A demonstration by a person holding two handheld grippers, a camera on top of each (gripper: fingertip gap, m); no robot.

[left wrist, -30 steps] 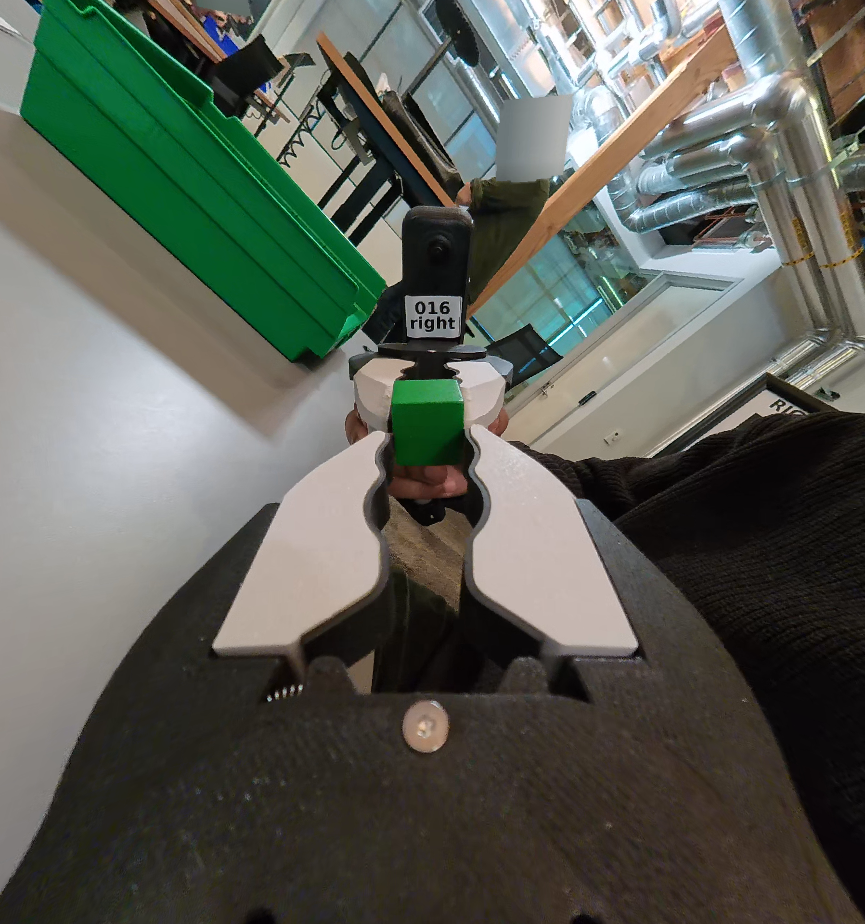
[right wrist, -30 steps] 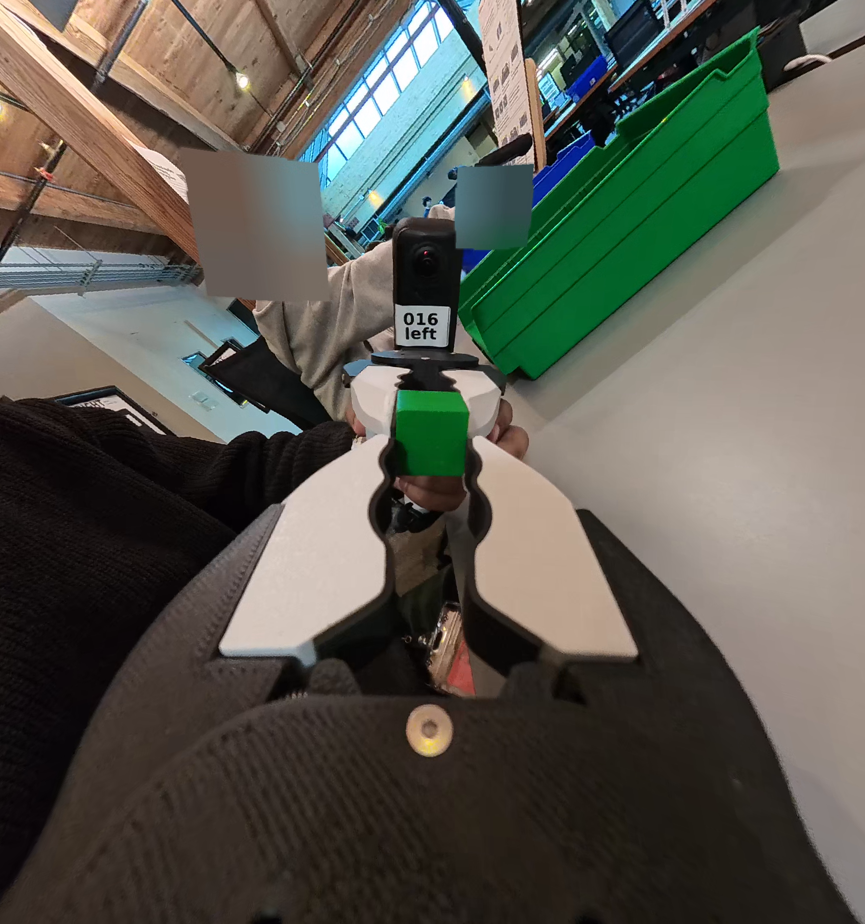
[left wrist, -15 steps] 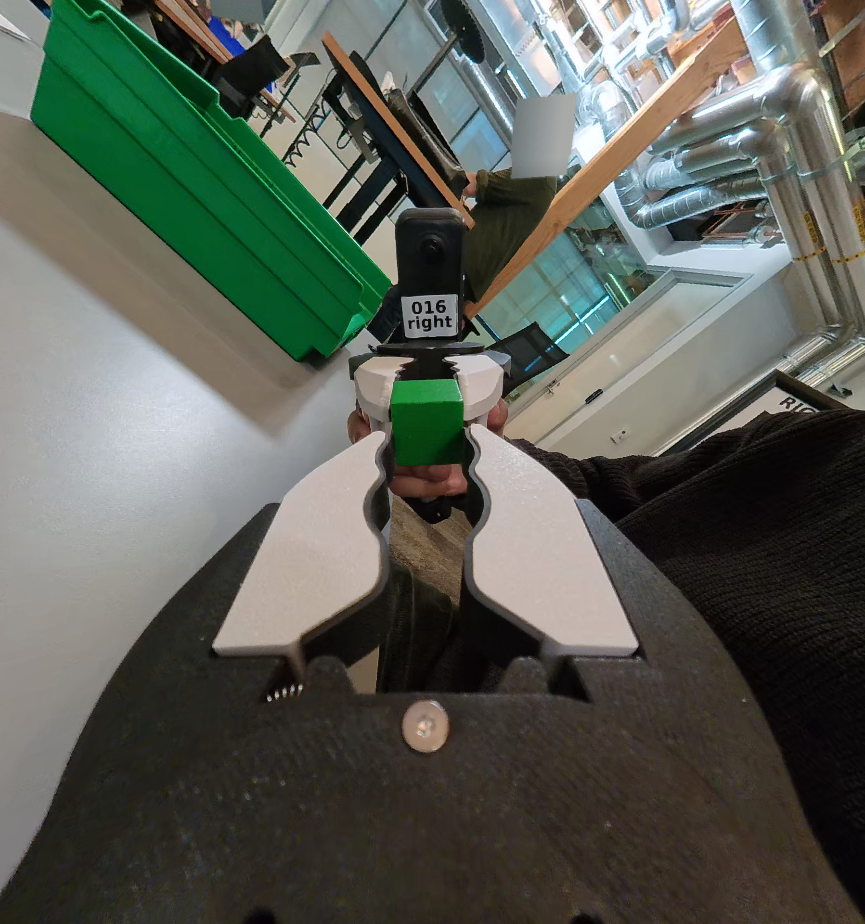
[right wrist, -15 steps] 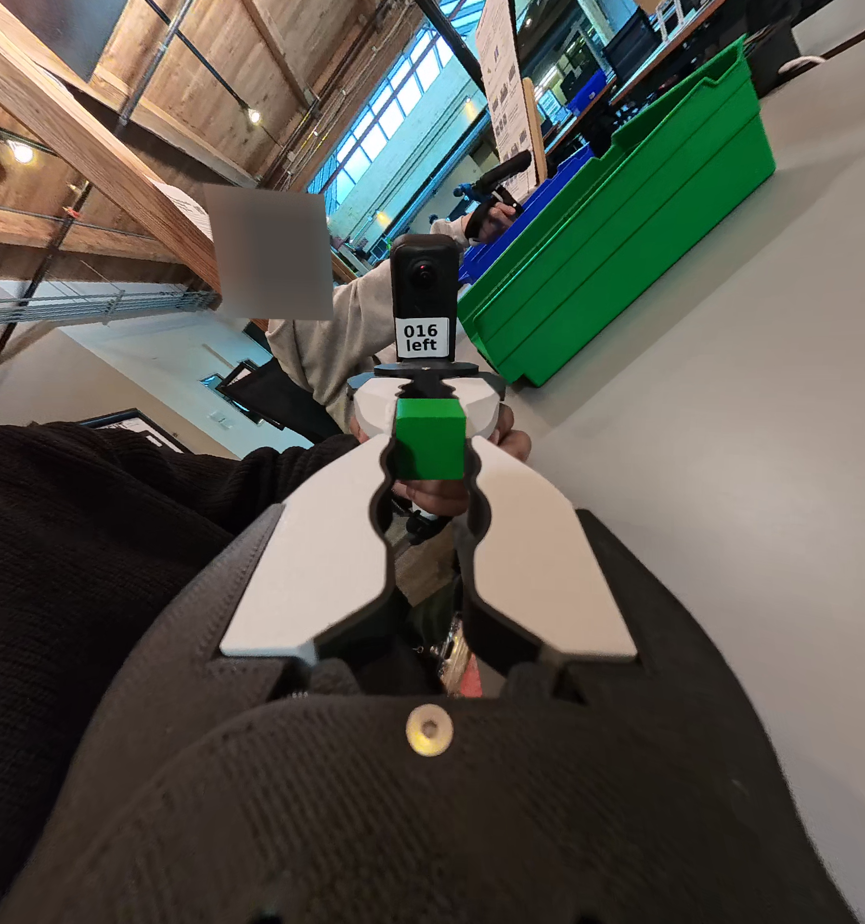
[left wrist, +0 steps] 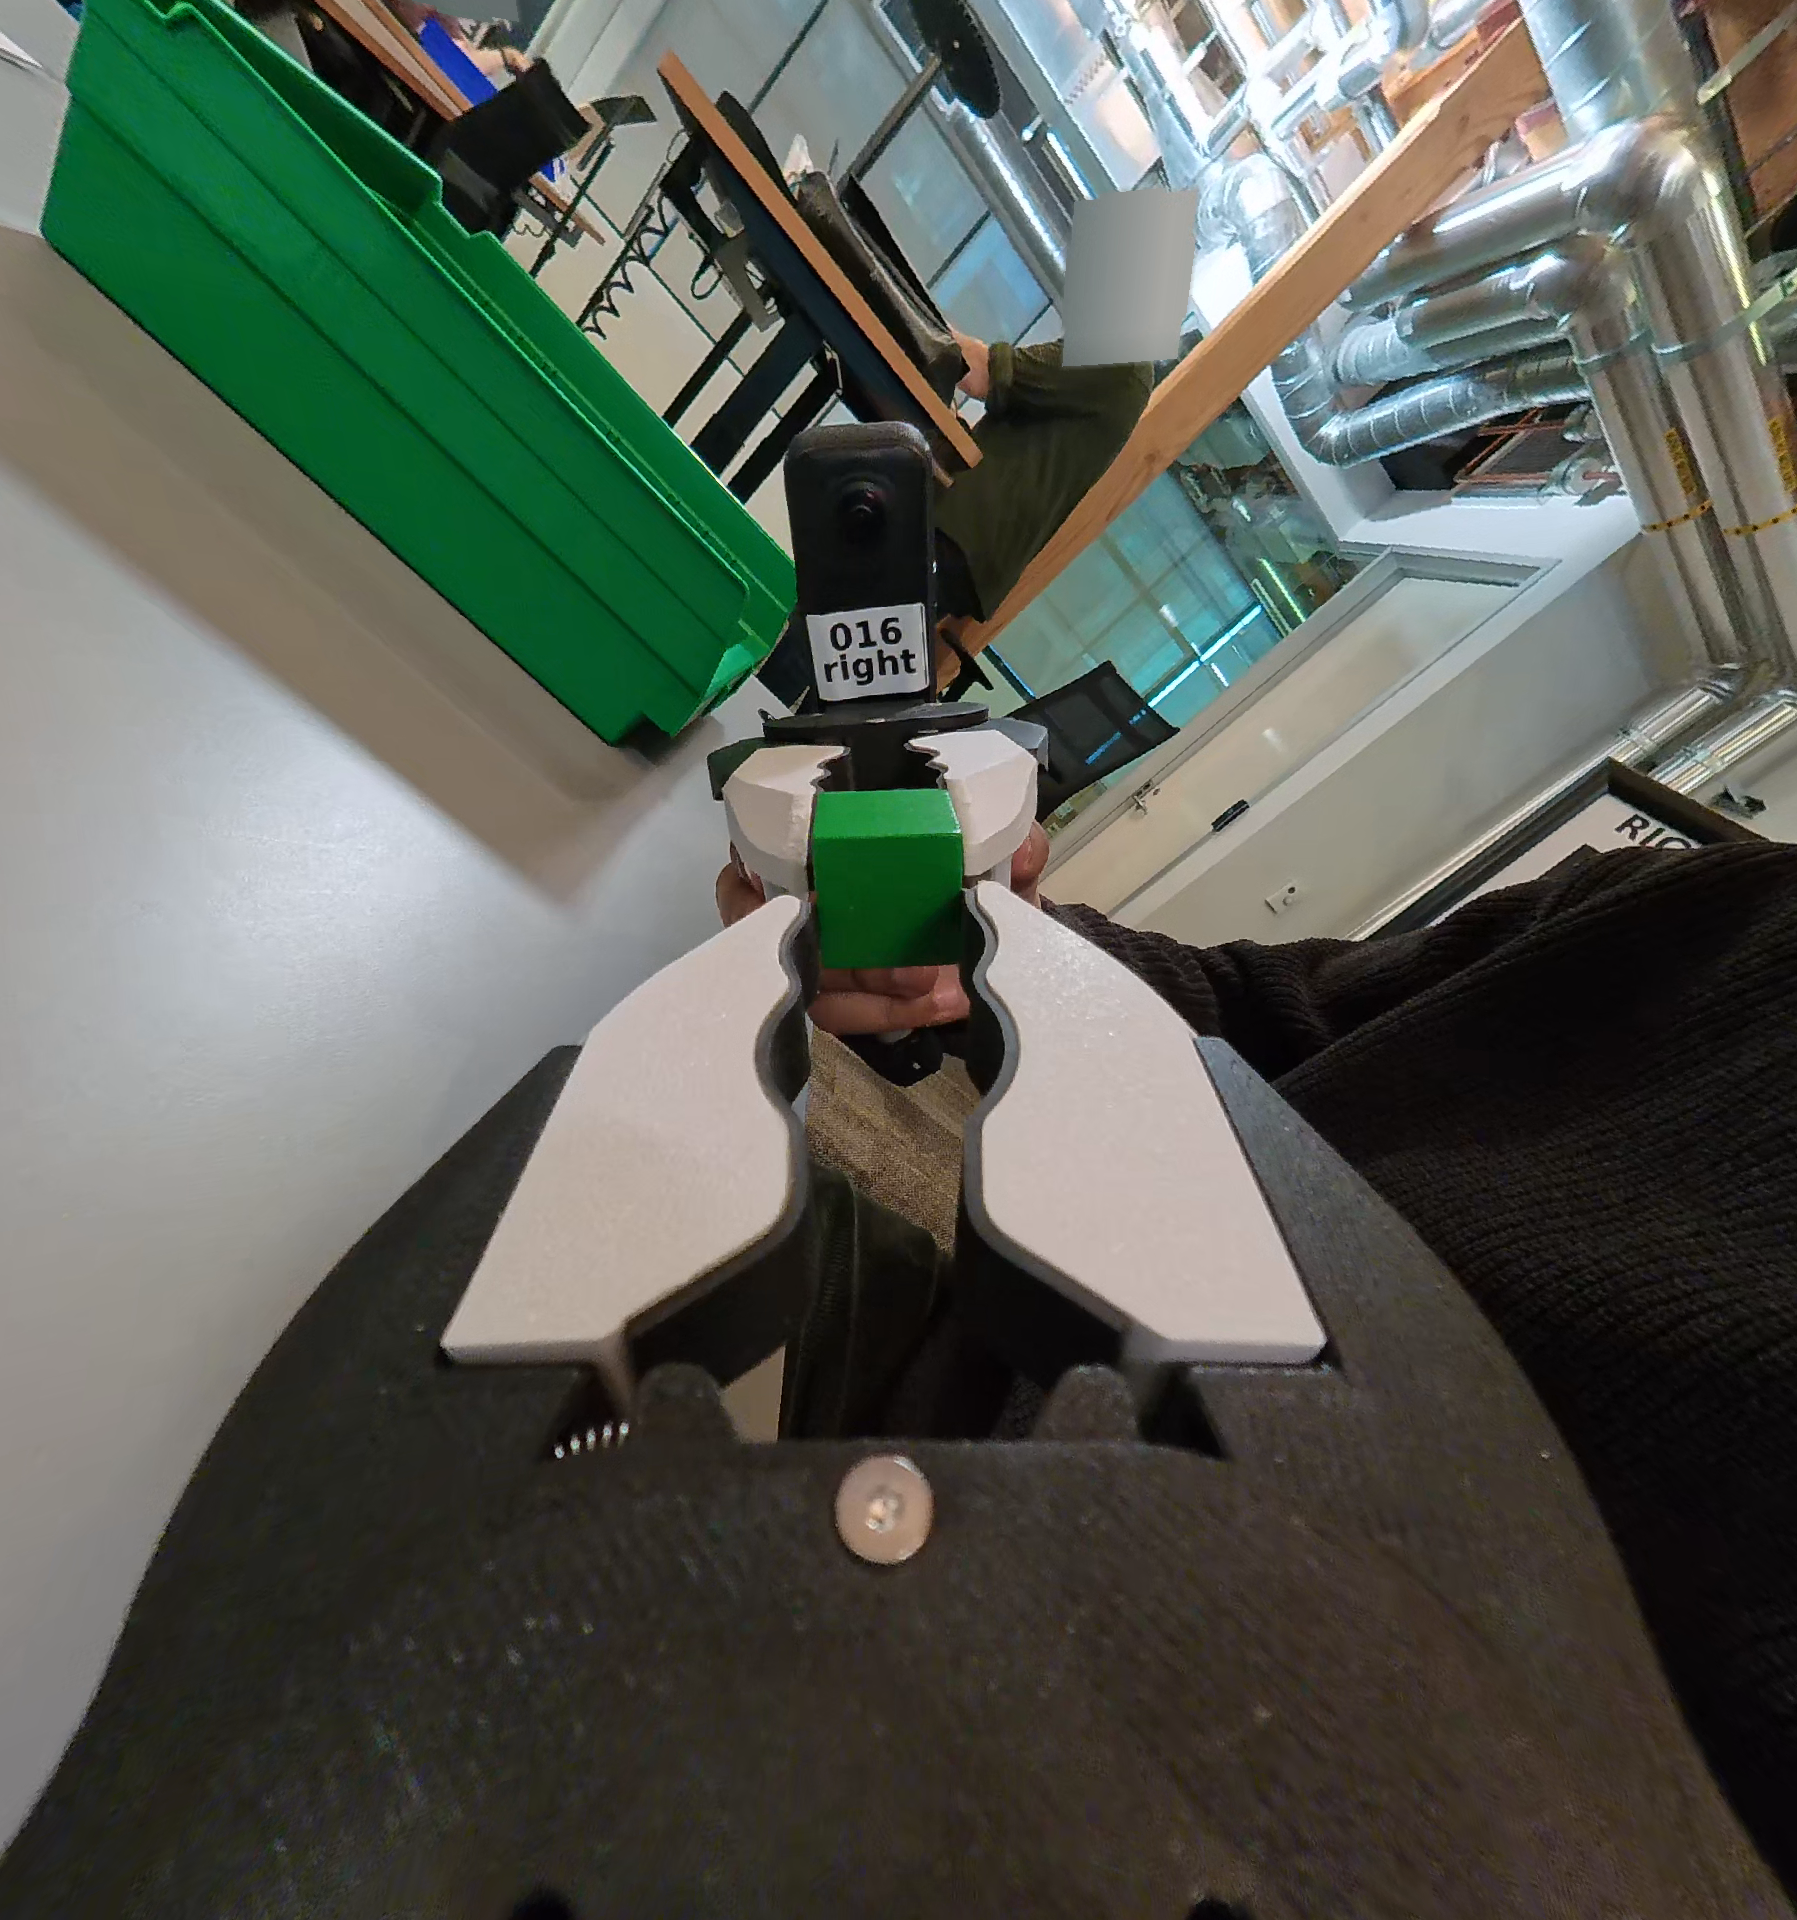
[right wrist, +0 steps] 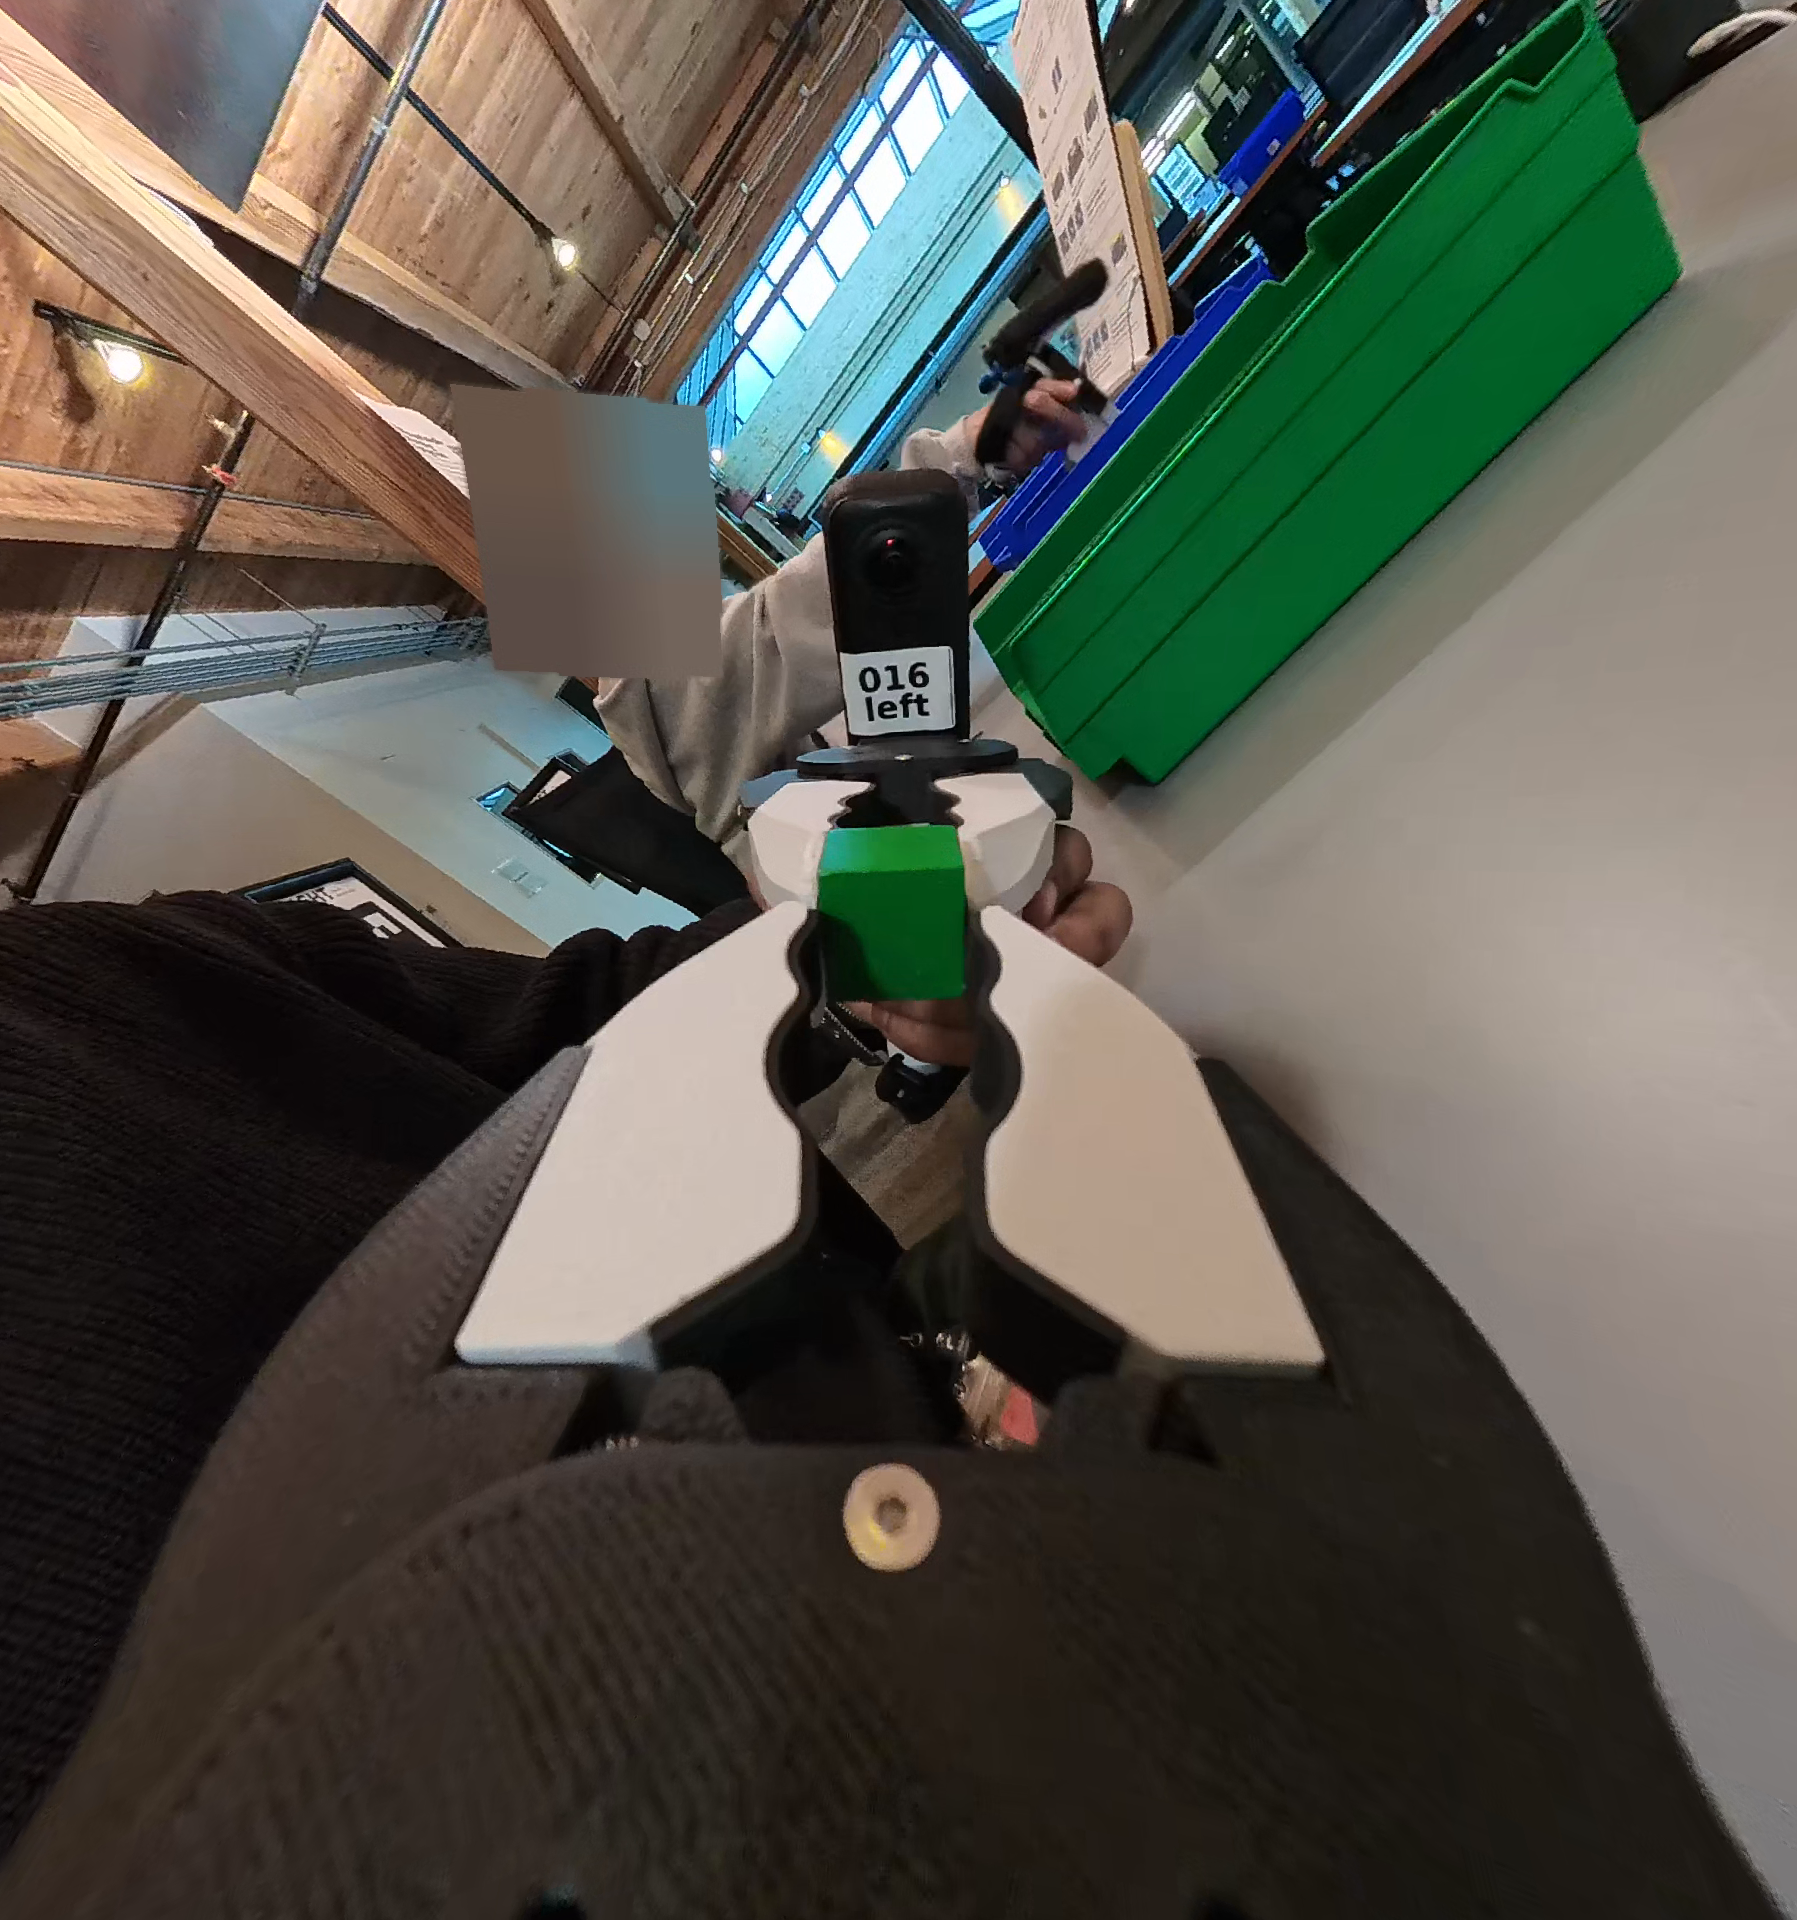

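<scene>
A small green cube is held in the air between my two grippers, which point at each other above a grey table. My left gripper is shut on the near end of the cube. The right gripper's white fingers clamp the far end, under its black camera. In the right wrist view, my right gripper is shut on the same cube. The left gripper's fingers grip it from the other side.
A stack of long green bins stands on the table behind the grippers and also shows in the right wrist view. Black sleeves fill one side of each view. People sit at desks in the background.
Both grippers stay shut on the cube. The pair has shifted and tilted slightly, so the green bins and the background have slid a little in both views.
</scene>
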